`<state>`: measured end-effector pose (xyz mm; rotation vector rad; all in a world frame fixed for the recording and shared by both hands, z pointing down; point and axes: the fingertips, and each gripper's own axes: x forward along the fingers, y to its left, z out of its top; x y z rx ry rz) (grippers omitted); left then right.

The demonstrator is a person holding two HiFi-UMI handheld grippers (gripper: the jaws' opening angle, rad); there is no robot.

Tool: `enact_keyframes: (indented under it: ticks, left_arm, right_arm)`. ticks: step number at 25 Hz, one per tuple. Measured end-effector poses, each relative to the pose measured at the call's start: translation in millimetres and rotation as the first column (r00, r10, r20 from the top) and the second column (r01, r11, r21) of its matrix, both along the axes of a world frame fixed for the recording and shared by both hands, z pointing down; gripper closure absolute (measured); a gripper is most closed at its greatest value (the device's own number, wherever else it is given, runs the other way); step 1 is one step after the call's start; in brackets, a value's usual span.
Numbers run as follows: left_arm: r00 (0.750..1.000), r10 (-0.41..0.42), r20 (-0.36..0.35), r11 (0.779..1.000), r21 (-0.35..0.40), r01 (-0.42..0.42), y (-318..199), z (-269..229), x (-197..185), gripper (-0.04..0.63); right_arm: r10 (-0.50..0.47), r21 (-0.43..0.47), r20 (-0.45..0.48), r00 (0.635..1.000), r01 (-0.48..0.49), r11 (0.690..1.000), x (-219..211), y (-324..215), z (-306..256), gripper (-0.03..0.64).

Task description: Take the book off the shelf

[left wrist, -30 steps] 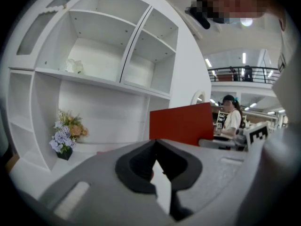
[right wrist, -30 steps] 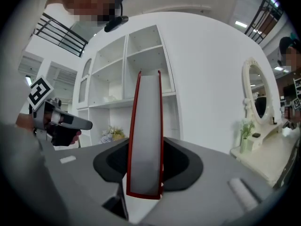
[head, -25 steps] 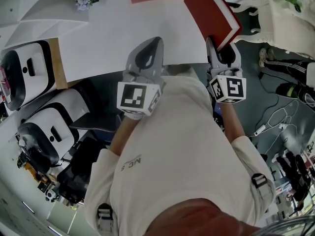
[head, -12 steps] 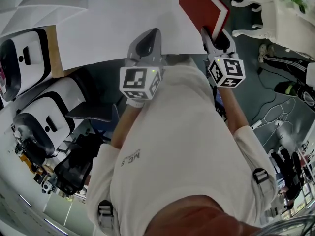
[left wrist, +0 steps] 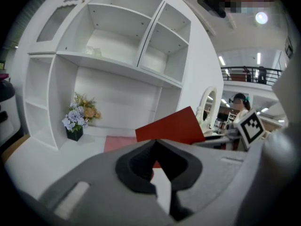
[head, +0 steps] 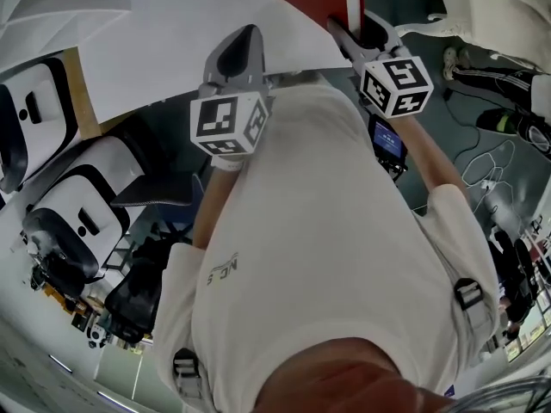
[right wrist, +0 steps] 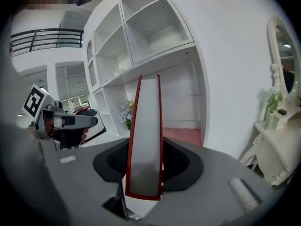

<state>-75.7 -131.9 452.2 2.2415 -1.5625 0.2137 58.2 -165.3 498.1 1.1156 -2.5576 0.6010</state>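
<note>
Right gripper view: I see the right gripper [right wrist: 145, 166] with fingers clamped on the red book [right wrist: 145, 126], in front of the shelf [right wrist: 155, 36]. The book's long axis points to 12 o'clock, page edge toward the camera. Left gripper [left wrist: 155, 142] fingers closed, empty.

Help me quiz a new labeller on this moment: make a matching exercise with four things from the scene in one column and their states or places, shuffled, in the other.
Things
1. red book
2. left gripper
3. flowers
4. pink mat

States or places
A. lying flat on the white surface
B. jaws together, nothing between them
C. clamped between the jaws of the right gripper
D. standing in a dark pot

Pairs: 1-C, 2-B, 3-D, 4-A
</note>
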Motion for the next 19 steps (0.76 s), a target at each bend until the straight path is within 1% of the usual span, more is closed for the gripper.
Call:
enact_keyframes:
  ticks: [4, 8, 13, 19]
  left_arm:
    - [1.0, -0.01, -0.014, 1.0, -0.01, 0.009, 2.1, 1.8, -0.7, 0.595]
    - [1.0, 0.002, -0.017, 1.0, -0.02, -0.002, 2.8, 2.2, 4.0, 0.595]
    - [1.0, 0.013, -0.021, 0.999, -0.03, -0.014, 0.8, 5.1, 7.7, 0.595]
    - [0.999, 0.005, -0.04, 0.999, -0.039, -0.006, -1.3, 5.7, 7.1, 0.595]
  right_arm:
    - [0.007, 0.004, 0.013, 1.0, -0.007, 1.0, 1.3, -0.2, -3.7, 0.446]
    - [0.024, -0.01, 0.022, 0.999, -0.024, 1.0, 5.2, 0.0, -1.0, 0.446]
    - [0.035, -0.007, 0.029, 0.999, -0.034, 0.999, 8.9, -1.3, -3.8, 0.446]
    - [0.065, -0.036, 0.041, 0.997, -0.064, 0.997, 12.0, 2.8, 4.2, 0.446]
